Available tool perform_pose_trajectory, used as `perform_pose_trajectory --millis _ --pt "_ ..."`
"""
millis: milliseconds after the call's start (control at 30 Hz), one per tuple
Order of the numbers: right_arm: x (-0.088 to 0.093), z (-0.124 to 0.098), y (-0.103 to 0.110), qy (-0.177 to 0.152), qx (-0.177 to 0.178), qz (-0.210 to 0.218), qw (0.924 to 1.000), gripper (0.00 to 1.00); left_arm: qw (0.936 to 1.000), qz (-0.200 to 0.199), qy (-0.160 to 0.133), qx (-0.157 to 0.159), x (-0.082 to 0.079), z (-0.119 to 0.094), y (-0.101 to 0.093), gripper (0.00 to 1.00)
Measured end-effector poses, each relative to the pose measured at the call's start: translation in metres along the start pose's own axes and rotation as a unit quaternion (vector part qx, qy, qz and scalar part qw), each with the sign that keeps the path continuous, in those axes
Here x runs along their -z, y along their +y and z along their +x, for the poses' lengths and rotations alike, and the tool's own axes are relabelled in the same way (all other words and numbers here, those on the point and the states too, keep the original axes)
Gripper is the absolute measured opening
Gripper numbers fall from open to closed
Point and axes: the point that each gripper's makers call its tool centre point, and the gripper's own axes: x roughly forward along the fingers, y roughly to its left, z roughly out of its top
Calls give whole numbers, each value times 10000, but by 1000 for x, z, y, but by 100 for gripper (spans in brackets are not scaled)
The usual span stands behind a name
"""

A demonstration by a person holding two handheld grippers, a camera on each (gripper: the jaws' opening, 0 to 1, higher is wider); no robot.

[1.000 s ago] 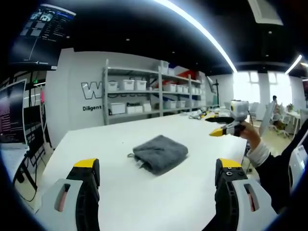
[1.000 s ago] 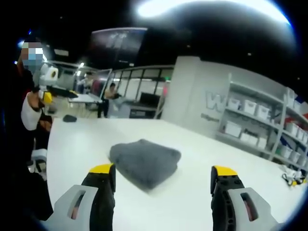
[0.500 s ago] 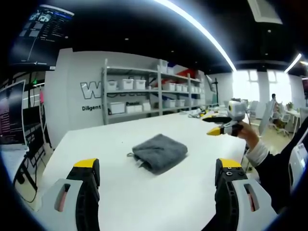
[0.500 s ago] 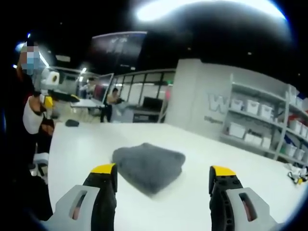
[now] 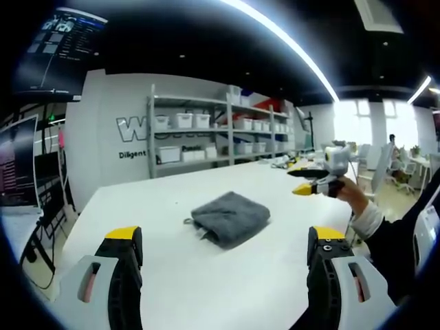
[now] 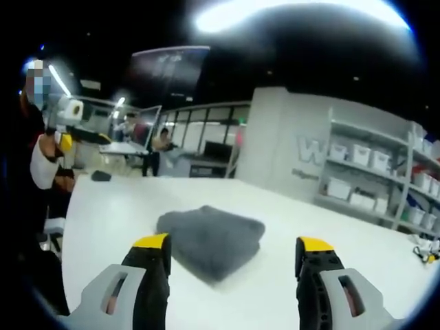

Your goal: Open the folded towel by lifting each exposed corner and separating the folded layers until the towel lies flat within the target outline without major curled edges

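Observation:
A grey towel (image 5: 230, 217) lies folded in a thick pad on the white table (image 5: 172, 275), with a small loop tag at its left edge. My left gripper (image 5: 223, 258) hovers open above the near table edge, well short of the towel. In the right gripper view the same towel (image 6: 210, 238) sits just beyond my open right gripper (image 6: 234, 265), between and ahead of the jaws. The right gripper (image 5: 311, 184) appears in the left gripper view, held in a hand to the right of the towel. The left gripper (image 6: 65, 134) appears at the far left of the right gripper view.
Shelving with white bins (image 5: 199, 134) stands along the far wall. Small yellow-and-black items (image 5: 285, 163) lie at the table's far right. A dark small object (image 6: 101, 176) rests on the table's far left end. Screens (image 5: 17, 168) stand at the left. People sit in the background (image 6: 161, 141).
The right gripper view has drawn a little closer to the towel. In the left gripper view the other gripper has drifted slightly left and up. The towel has not moved.

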Motion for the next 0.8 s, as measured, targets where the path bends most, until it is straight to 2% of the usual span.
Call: perform_pose_trajectory --millis 267,800 --pt "4 8 1 -90 -22 8 10000 71 10000 26 32 15 1 1 0 98" --pt "4 17 0 -296 47 -248 9992 69 10000 33 64 12 3 1 1 98"
